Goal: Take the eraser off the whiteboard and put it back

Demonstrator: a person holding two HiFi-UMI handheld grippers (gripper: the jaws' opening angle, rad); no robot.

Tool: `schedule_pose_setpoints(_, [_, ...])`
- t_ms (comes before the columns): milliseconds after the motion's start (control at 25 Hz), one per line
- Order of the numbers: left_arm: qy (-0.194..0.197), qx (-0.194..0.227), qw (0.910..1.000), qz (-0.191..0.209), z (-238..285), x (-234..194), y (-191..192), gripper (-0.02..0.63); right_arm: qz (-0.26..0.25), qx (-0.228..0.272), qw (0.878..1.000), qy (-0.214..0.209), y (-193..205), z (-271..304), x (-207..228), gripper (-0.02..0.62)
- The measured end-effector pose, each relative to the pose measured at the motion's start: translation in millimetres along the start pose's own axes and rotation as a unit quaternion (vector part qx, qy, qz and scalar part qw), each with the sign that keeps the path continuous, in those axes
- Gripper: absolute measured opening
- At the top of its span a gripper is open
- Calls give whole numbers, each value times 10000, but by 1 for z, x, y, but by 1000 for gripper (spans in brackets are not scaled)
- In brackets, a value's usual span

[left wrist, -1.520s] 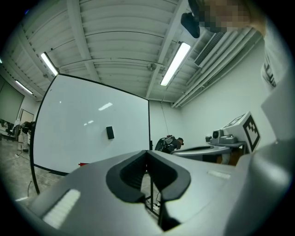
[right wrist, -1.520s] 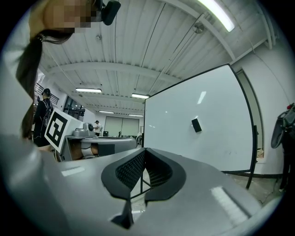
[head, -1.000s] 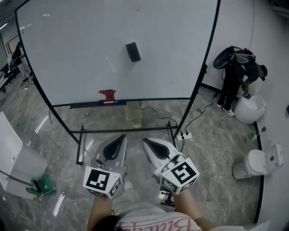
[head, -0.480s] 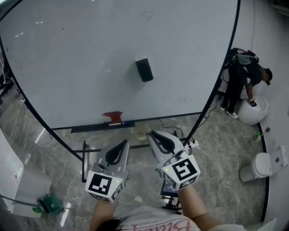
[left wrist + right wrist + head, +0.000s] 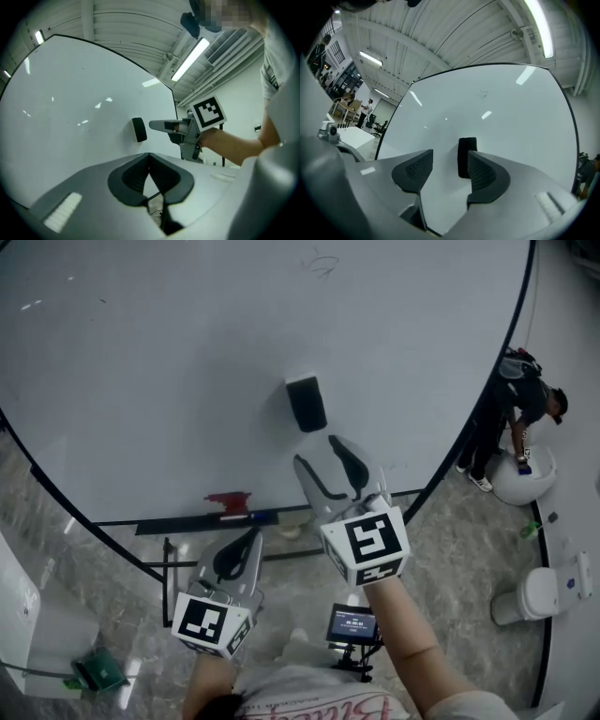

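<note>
Upright eraser [image 5: 307,403] on whiteboard [image 5: 141,352], long axis vertical

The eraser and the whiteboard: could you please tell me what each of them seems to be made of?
Eraser: a matte black block, perhaps plastic or foam with a felt face. It shows no shine, and the exact material is unclear. It clings to the upright board, so it is probably magnetic.
Whiteboard: a smooth, glossy white sheet, likely coated metal or melamine. Bright reflections streak it in the right gripper view.
</note>
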State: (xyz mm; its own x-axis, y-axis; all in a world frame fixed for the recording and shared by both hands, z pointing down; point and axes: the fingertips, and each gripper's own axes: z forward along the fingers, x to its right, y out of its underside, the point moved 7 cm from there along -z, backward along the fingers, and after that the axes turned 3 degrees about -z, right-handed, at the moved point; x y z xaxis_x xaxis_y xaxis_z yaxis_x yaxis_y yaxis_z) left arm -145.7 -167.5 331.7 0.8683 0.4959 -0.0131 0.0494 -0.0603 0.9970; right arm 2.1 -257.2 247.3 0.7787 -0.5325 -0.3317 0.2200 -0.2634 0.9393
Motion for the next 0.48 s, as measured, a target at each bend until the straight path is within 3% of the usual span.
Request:
schedule_pose_setpoints(280, [-231, 165, 9996, -47, 45, -33, -10, 0, -239, -192, 9979, 579, 4, 64, 24, 251])
schedule_pose_setpoints(480, [-161, 216, 9996, -117, 69, -45, -10, 0, -258, -233, 9963, 785, 11, 90, 30, 273])
